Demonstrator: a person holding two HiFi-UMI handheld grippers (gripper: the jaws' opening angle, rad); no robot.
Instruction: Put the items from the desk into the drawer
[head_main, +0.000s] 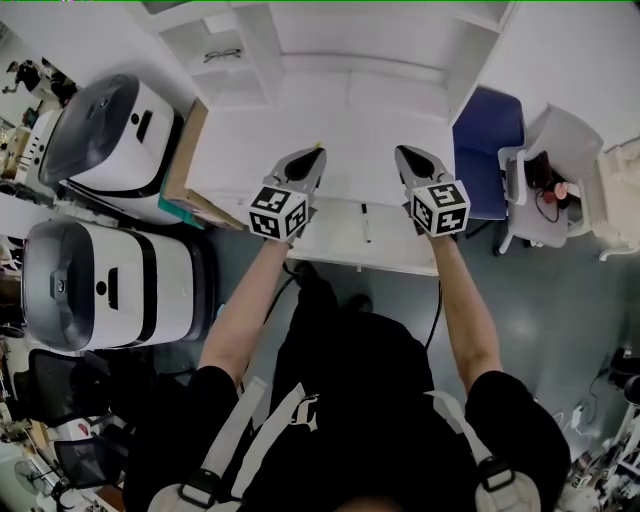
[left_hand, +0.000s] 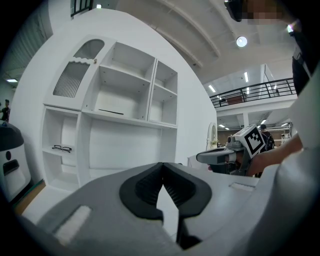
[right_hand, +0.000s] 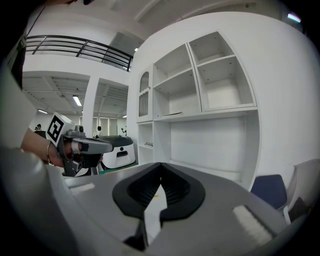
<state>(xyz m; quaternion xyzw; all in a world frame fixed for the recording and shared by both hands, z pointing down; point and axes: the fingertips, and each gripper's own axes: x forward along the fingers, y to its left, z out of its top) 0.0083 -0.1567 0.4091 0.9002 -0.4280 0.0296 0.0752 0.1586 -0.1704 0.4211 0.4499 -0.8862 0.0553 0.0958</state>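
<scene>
Forearms: both are bare and reach forward side by side from the person in a black shirt, with one marker cube above each hand.
Left claw (head_main: 316, 153): the jaws are together with their tips meeting and nothing between them. It is held over the table, pointing roughly level toward the shelving.
Right claw (head_main: 401, 151): the jaws are together and empty. It is held beside the left claw, apart from it, and points the same way.
Table (head_main: 235, 165): a white top lying under both claws.
Task item: a thin dark pen-like stick (head_main: 365, 222) lies on the table's front strip. In the head view it sits between the two hands, and neither claw touches it. I cannot tell whether that strip is an open drawer.
Left side: a cardboard box (head_main: 186, 150) stands against the table's end. The near machine (head_main: 100, 285) and the far machine (head_main: 115, 130), both white and black, stand beyond it.
Right side: a blue chair (head_main: 490, 140) stands next to a white chair (head_main: 555, 140).
Shelving (left_hand: 125, 90): white open compartments rise behind the table. A pair of glasses (head_main: 222, 55) lies in a left compartment.
</scene>
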